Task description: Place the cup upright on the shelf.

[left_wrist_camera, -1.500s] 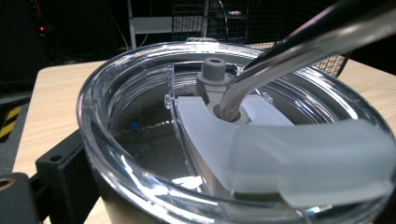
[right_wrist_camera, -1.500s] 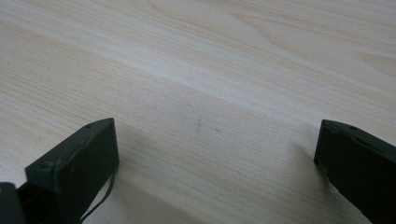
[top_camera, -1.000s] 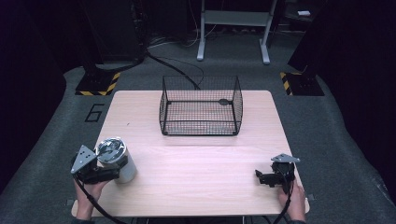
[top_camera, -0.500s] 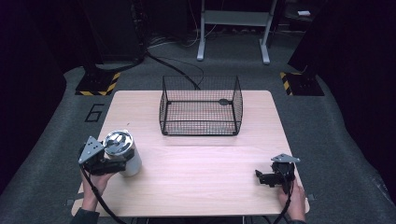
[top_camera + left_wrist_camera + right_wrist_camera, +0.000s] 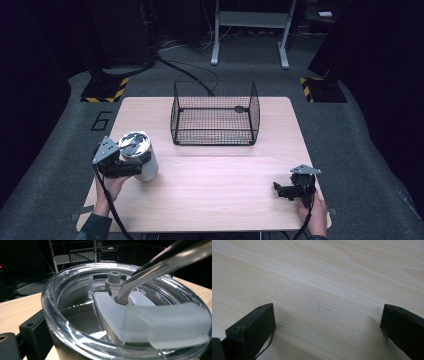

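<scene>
left gripper (image 5: 125,162) clamped around a steel tumbler (image 5: 140,155) with a clear lid (image 5: 120,315), tumbler upright at the table's near left. right gripper (image 5: 287,190) with jaws spread wide, nothing between them, low over bare wood at the near right. light wooden table (image 5: 215,185); black wire basket (image 5: 215,114) at its far middle, well apart from both grippers. grey carpet, dark room, metal stand behind. left hand (image 5: 111,186) under its gripper, right hand (image 5: 314,212) gripping from behind.

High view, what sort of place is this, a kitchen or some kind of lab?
Likely a lab or recording studio: a bare wooden table on grey carpet, hazard-striped stand bases, cables across the floor, and a number six marked beside the table.
</scene>
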A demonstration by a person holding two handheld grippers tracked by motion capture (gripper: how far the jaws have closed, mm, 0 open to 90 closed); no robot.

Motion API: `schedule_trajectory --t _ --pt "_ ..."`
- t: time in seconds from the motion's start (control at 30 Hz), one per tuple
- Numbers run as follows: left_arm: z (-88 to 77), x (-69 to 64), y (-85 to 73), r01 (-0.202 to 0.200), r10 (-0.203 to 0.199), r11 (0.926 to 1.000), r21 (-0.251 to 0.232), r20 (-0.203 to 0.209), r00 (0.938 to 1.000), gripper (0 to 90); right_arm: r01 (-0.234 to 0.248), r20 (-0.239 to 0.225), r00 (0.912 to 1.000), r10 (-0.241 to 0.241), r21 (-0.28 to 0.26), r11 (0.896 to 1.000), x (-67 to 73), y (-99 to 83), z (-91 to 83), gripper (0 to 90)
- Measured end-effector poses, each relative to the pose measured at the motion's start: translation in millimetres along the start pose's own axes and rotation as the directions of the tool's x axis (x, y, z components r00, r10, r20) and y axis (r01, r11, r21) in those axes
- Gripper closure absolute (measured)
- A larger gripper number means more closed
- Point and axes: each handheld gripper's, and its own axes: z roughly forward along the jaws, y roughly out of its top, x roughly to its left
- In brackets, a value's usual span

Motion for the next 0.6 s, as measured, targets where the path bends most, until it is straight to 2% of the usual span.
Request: schedule_trajectory --t 0.6 --pt "32.5 -5.9 28.8 -0.024 0.023 0.9997 0.005 0.07 0.9973 3.0 0.0 0.0 1.0 0.0 0.0 1.0 0.0 0.0 0.0 0.0"
